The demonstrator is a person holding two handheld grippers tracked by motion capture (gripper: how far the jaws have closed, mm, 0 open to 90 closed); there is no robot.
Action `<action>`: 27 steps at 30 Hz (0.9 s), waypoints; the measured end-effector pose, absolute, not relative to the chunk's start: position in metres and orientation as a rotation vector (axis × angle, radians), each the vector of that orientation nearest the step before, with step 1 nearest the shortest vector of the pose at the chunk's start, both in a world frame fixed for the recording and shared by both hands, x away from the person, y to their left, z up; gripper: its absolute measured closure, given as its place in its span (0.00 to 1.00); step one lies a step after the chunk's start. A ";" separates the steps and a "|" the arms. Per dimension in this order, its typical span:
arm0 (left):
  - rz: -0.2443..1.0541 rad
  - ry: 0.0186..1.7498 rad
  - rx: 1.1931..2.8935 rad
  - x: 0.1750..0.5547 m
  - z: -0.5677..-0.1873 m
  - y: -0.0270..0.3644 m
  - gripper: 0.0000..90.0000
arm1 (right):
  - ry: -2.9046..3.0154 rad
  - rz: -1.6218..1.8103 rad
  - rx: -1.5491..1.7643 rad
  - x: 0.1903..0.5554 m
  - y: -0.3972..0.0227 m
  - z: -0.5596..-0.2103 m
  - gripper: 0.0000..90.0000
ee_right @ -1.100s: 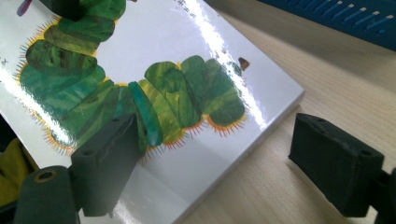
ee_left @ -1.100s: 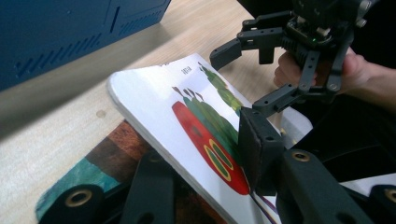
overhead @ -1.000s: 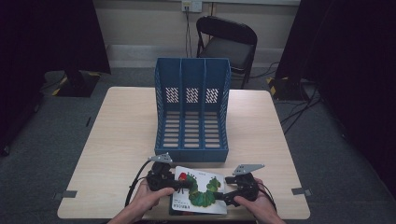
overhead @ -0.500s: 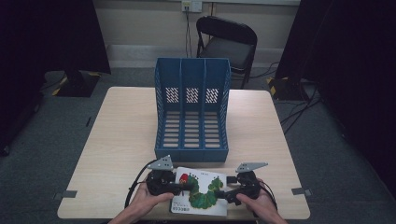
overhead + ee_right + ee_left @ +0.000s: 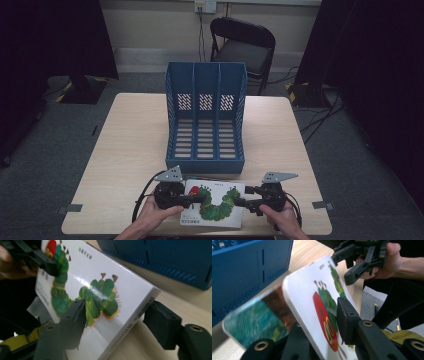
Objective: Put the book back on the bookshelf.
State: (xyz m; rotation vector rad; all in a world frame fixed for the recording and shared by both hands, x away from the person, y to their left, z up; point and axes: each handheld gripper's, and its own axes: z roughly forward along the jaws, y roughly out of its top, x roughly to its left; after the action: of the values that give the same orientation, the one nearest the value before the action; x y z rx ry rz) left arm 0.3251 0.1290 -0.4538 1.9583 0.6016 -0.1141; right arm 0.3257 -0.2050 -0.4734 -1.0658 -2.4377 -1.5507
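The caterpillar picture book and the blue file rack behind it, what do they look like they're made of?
The picture book: likely thick, glossy coated board, judging by the sheen on its white cover, the stiff rounded corners and the thick block edge. The blue file rack: probably moulded plastic with a smooth, slightly matte finish, given its uniform colour, slotted floor and perforated back panels. The table under them looks like light wood-grain laminate.

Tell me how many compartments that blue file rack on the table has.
3. The blue file rack stands mid-table with a left slot, a middle slot and a right slot side by side, all open toward the person. None looks hidden.
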 end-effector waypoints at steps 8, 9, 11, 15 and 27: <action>-0.075 0.594 1.966 0.321 -0.452 0.129 0.86 | -2.405 -1.678 -1.018 0.320 -0.212 -0.460 0.49; -0.072 0.589 1.977 0.321 -0.453 0.128 0.87 | -2.401 -1.703 -1.003 0.319 -0.213 -0.458 0.51; -0.052 0.568 2.010 0.319 -0.454 0.125 0.88 | -2.386 -1.742 -0.971 0.317 -0.215 -0.453 0.52; -0.076 0.570 2.006 0.319 -0.456 0.124 0.89 | -2.432 -1.739 -0.963 0.315 -0.214 -0.452 0.52; -0.068 0.558 2.057 0.310 -0.456 0.124 0.86 | -2.467 -1.707 -0.839 0.314 -0.217 -0.451 0.54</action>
State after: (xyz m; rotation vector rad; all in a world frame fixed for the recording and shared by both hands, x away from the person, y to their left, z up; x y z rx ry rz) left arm 0.3097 0.1242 -0.4560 2.0572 0.5584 -0.0684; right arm 0.3142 -0.2172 -0.4511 -0.8394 -2.4671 -1.7073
